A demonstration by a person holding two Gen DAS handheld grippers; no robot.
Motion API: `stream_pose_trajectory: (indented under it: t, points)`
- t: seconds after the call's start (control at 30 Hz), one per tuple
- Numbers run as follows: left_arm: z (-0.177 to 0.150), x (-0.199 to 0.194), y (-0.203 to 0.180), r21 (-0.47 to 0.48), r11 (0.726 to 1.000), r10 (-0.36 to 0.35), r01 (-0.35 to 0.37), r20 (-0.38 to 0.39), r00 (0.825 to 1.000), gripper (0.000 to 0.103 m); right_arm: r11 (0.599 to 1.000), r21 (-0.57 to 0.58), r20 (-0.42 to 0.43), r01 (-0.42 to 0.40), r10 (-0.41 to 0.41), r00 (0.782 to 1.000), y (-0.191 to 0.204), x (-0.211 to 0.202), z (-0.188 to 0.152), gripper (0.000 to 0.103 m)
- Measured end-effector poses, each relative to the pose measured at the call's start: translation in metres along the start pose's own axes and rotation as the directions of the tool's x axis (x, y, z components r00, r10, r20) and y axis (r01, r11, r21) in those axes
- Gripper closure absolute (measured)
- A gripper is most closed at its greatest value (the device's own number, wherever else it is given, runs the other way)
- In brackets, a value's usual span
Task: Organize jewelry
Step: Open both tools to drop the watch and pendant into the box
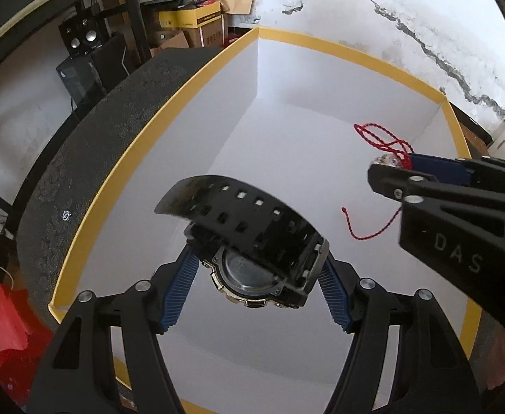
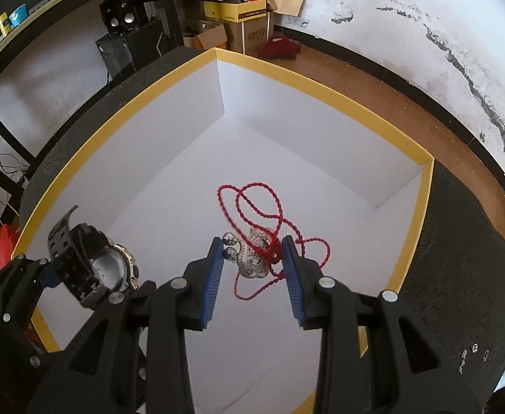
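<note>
A black wristwatch (image 1: 252, 258) is held in the left gripper (image 1: 257, 272), whose 2 blue pads (image 1: 180, 289) are pressed against the sides of the watch case. The back of the case is turned toward the camera, and 1 strap with square holes is curved upward above it. The watch is kept above the white inside of a large open box (image 1: 197, 69) with a yellow rim, near the left wall of the box in the right wrist view.

A silver pendant (image 2: 252, 257) on a red twisted cord (image 2: 249, 203) is gripped by the right gripper (image 2: 252, 255); the pendant is seen between the 2 blue pads (image 2: 214, 276), and part of the cord is caught at the right pad. Loops of the cord are spread over the white floor of the box behind the pendant, and another part hangs below it. Whether the pendant touches the floor of the box cannot be told.

The box is placed on a dark desk (image 2: 459, 258). Behind it, cardboard boxes (image 2: 249, 24) and 2 black speakers (image 2: 121, 13) are seen near a white wall (image 2: 407, 17) with dark cracks.
</note>
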State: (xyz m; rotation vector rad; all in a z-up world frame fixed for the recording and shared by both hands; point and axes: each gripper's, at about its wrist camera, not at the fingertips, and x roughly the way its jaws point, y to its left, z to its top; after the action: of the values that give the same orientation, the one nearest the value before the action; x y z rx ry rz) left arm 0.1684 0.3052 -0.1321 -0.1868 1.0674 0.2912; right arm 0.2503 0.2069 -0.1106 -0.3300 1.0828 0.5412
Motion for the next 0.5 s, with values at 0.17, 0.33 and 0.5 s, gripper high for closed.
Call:
stream_pose_trajectory:
  t: [0.17,0.33,0.5]
  points:
    - [0.0,-0.009,-0.004,0.01,1.0,0.003,-0.004,0.037,0.999,0.021,1.0,0.026,0.002,-0.01,0.01,1.0,-0.007,-0.004,-0.001,0.066]
    - [-0.001,-0.012,-0.007,0.014,1.0,0.008,-0.009,0.046,0.999,0.017,1.0,0.013,0.014,0.001,-0.001,1.0,-0.007,-0.01,-0.001,0.03]
    - [-0.003,-0.017,-0.009,0.022,1.0,-0.004,0.003,0.059,0.998,0.017,0.999,0.032,0.048,-0.015,0.014,0.999,-0.013,-0.03,-0.001,0.03]
